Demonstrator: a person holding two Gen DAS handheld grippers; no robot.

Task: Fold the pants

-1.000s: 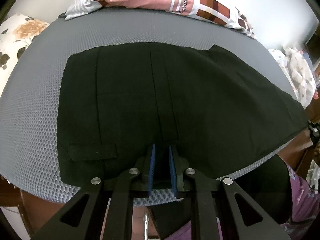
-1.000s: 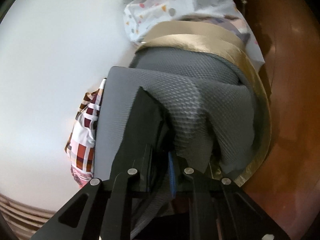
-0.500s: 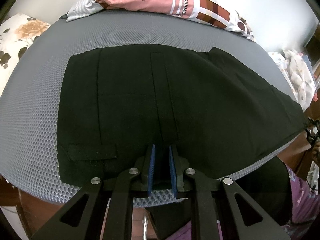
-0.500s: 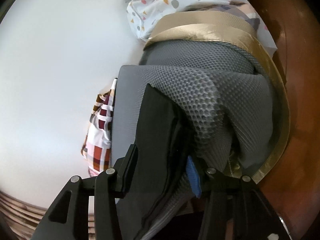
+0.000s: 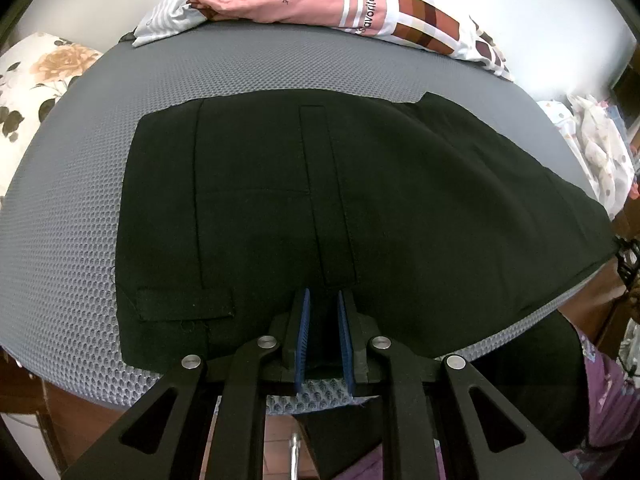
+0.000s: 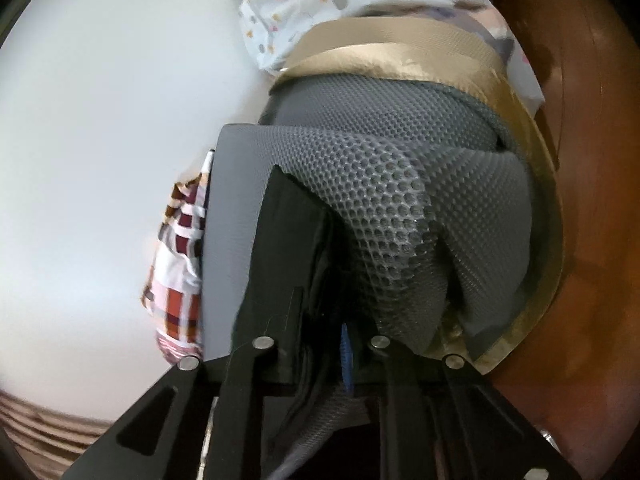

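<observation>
1. Black pants (image 5: 360,208) are seen spread flat on a grey mesh surface (image 5: 72,208), waistband end toward the left wrist camera, one leg running off to the right edge.
2. The left gripper (image 5: 323,334) is held at the near waistband edge; its blue-padded fingers (image 5: 302,332) are parted by a narrow gap, with dark cloth seen between them. Whether the cloth is pinched cannot be told.
3. In the right wrist view, the right gripper (image 6: 320,344) is seen clenched on the pants (image 6: 288,248), a bunched fold of black cloth being caught between the fingers beside the blue pad (image 6: 346,354).
4. The mesh cover (image 6: 400,216) is rumpled just beside that grasp, above a gold-coloured trim (image 6: 400,56).
5. A pink and checked cloth pile (image 5: 340,4) is lying at the far edge, well apart from the pants.
6. A floral pillow (image 5: 36,80) is seen at the far left.
</observation>
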